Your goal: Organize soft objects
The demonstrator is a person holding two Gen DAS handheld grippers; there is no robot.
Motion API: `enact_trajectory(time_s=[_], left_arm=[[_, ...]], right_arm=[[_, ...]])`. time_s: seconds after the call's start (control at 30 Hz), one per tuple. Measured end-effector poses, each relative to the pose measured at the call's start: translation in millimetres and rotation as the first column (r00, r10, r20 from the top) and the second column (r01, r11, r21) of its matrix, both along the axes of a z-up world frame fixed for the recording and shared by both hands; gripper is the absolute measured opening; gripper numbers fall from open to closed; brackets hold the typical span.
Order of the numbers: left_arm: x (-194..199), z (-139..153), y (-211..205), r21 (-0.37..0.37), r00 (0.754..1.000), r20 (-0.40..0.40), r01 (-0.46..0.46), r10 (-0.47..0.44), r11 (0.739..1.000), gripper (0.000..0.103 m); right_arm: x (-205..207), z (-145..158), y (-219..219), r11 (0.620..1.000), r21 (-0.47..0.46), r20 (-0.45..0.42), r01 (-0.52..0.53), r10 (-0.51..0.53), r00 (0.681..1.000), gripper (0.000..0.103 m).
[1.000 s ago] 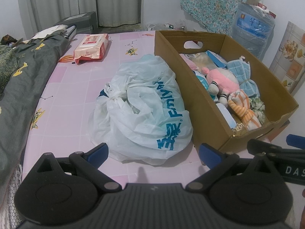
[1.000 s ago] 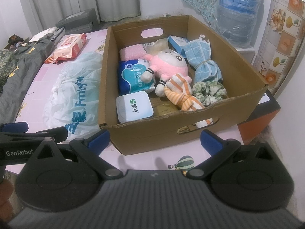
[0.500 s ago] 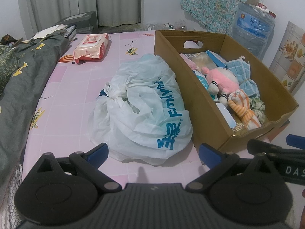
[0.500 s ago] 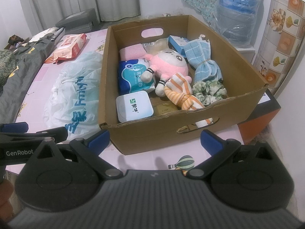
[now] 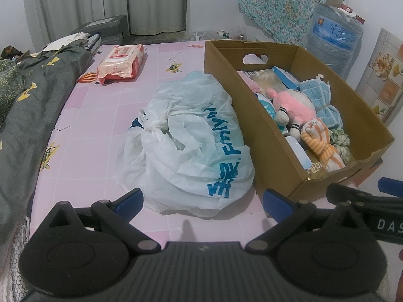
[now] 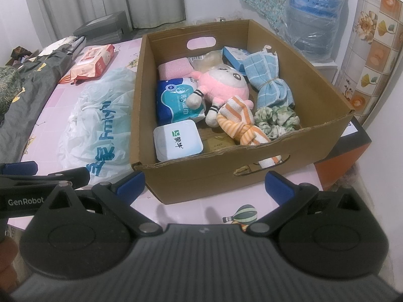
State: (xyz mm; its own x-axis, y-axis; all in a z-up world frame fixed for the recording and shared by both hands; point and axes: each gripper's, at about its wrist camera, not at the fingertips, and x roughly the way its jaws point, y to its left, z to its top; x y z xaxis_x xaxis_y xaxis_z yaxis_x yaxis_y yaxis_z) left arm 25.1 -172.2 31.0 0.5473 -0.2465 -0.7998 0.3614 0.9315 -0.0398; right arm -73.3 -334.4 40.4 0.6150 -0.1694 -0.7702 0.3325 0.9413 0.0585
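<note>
A cardboard box [image 6: 252, 161] [image 5: 221, 70] on the pink table holds a pink plush toy [image 6: 221, 88] [image 5: 294, 105], a blue checked cloth [image 6: 269, 80], an orange striped cloth [image 6: 241, 123], a green scrunchie [image 6: 277, 120], a blue tissue pack [image 6: 176, 100] and a white wipes pack [image 6: 176, 141]. A tied white plastic bag [image 5: 191, 146] [image 6: 100, 125] lies left of the box. My left gripper [image 5: 202, 201] is open and empty just in front of the bag. My right gripper [image 6: 205, 186] is open and empty at the box's near wall.
A red-and-white wipes pack [image 5: 122, 60] lies at the table's far left. A dark quilt [image 5: 25, 115] covers the left side. A water jug [image 6: 314, 12] stands behind the box at right. An orange-and-black box [image 6: 347, 151] sits right of the cardboard box.
</note>
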Motion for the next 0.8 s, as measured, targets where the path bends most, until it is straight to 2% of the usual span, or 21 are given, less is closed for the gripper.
enact_trajectory(time_s=[0.8], left_arm=[[-0.5, 2.8, 0.4, 0.000, 1.000, 0.005, -0.001, 0.001, 1.000, 0.102]], right_arm=[[2.8, 4.7, 3.4, 1.000, 0.005, 0.007, -0.001, 0.001, 1.000, 0.102]])
